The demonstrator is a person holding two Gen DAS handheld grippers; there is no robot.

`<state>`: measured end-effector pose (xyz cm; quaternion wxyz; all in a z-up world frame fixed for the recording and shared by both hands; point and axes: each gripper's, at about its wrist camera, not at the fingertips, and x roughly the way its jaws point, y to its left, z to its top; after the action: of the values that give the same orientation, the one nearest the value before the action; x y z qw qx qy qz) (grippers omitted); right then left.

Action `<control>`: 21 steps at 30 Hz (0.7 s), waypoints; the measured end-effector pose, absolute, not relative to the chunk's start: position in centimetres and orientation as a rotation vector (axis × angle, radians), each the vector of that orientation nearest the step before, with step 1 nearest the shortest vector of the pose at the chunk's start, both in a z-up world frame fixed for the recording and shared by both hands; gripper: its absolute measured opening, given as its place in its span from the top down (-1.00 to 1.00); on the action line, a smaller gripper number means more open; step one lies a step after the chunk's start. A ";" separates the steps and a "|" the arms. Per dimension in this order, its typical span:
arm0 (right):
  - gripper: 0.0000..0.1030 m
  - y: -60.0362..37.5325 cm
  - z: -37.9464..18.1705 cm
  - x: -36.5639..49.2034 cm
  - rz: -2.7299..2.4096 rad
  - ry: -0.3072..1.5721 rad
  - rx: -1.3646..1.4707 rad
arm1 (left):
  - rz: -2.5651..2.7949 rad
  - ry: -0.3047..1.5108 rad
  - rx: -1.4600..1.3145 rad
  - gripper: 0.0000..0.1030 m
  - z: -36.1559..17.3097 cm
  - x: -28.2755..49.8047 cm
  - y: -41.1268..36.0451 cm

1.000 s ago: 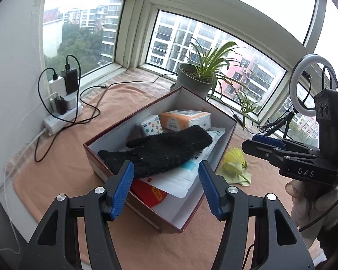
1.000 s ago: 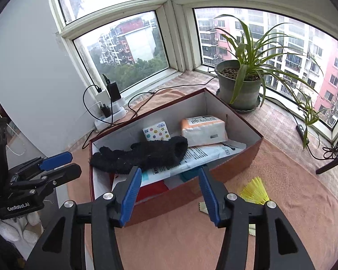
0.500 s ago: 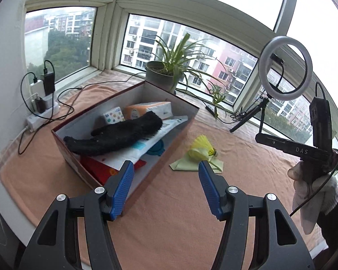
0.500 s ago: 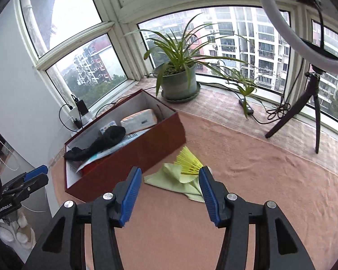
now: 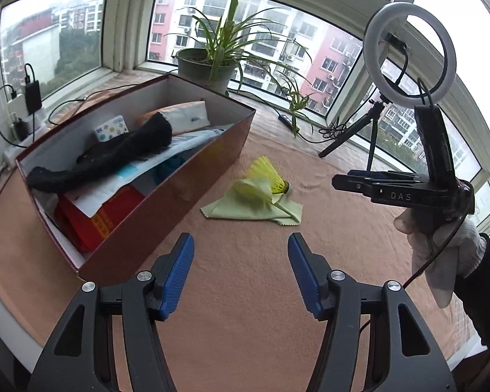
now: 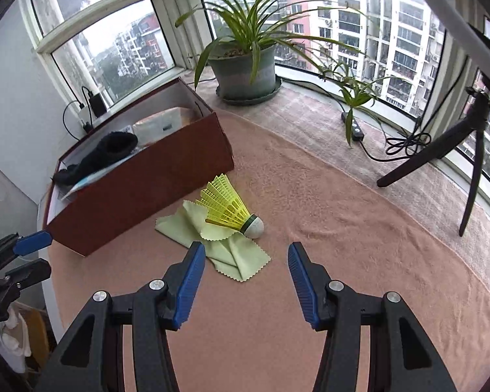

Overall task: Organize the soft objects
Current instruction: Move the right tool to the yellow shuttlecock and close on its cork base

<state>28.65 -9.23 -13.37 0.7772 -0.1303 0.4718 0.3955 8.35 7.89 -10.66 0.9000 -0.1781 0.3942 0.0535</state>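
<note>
Reaching for the green cloth (image 6: 212, 245), you have it just ahead of your right gripper (image 6: 246, 269), under the shuttlecock (image 6: 232, 209) beside the box (image 6: 140, 189); both jaws part-open, empty; left gripper (image 5: 241, 271) farther.

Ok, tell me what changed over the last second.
Both tongs swung away from the open box toward the yellow shuttlecock and green cloth. Left tongs and right tongs stayed open and empty. The black glove still lies in the box; nothing on the mat shifted.
</note>
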 end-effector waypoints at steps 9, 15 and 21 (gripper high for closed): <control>0.05 -4.0 -18.1 31.2 0.982 1.035 -0.506 | 0.155 0.877 -0.418 -0.15 -12.6 10.5 7.6; 0.05 -2.1 -19.6 31.9 1.032 1.032 -0.581 | 0.152 0.900 -0.439 -0.15 -13.7 12.1 7.2; 0.05 -0.7 -20.9 32.4 1.048 1.033 -0.616 | 0.149 0.929 -0.445 -0.15 -14.8 13.5 7.0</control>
<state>32.40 -0.71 -20.95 0.6982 -0.2765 0.4635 0.4703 13.53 6.97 -14.81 0.8675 -0.2127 0.4439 0.0713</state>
